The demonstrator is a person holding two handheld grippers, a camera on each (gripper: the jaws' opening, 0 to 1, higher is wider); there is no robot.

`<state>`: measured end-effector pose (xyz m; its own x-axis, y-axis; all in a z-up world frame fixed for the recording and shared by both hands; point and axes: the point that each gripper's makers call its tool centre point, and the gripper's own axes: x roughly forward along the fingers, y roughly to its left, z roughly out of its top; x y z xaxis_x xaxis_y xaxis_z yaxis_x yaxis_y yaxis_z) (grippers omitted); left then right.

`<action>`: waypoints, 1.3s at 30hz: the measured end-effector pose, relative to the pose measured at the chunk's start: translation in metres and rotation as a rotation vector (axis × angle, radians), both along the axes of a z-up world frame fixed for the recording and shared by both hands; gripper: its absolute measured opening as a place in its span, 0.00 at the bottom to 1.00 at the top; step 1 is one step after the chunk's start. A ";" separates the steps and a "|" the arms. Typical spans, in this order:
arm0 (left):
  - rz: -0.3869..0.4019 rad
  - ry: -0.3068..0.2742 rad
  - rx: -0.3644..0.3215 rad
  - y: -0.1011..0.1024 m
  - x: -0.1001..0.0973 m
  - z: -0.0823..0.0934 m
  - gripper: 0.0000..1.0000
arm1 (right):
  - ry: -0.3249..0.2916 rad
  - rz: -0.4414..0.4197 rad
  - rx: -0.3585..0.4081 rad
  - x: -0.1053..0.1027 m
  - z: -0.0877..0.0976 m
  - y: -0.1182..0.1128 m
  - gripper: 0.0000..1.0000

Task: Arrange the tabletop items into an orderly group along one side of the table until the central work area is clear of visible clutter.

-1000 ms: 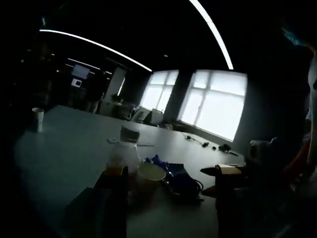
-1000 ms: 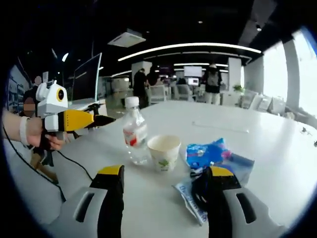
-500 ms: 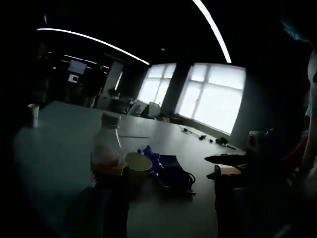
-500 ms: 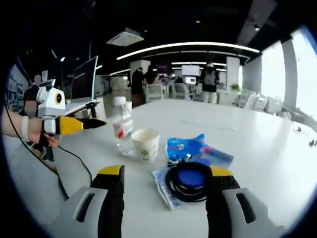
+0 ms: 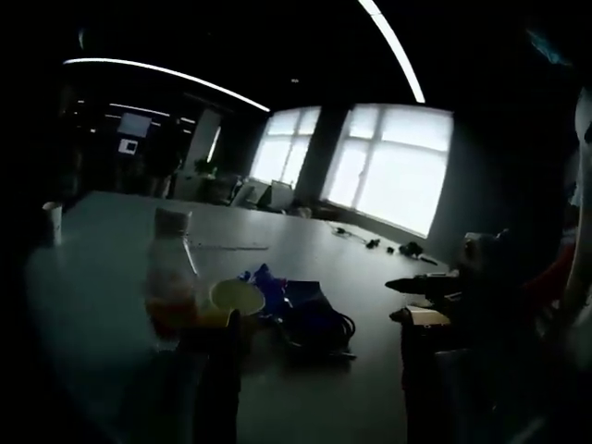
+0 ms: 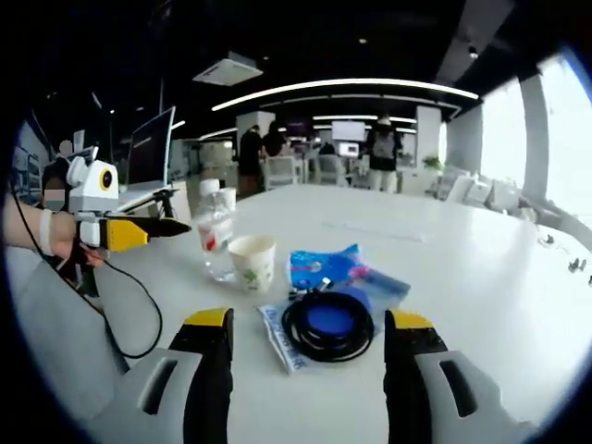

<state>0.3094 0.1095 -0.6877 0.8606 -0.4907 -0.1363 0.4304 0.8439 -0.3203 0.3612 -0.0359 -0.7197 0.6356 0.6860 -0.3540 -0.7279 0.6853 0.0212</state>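
Black cable coil between right gripper jaws; bottle backlit.

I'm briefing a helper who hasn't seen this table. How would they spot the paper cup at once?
On the big white table, look at the small cluster of items near its left end. The white paper cup stands between a clear plastic bottle and blue packets. It is the only open-topped, short container with a small green print.
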 end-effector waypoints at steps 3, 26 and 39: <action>-0.007 0.006 0.003 -0.005 0.002 -0.001 0.67 | -0.003 0.007 -0.003 0.001 0.002 -0.005 0.64; 0.012 0.127 0.052 -0.029 0.009 -0.026 0.67 | 0.045 0.033 -0.063 0.018 -0.005 -0.062 0.64; 0.043 0.223 0.093 -0.034 0.009 -0.043 0.66 | 0.061 0.017 -0.053 0.030 -0.009 -0.075 0.63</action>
<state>0.3184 0.0759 -0.7306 0.8240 -0.4311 -0.3677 0.3211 0.8900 -0.3237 0.3913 -0.1108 -0.7284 0.6003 0.6757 -0.4279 -0.7376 0.6745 0.0304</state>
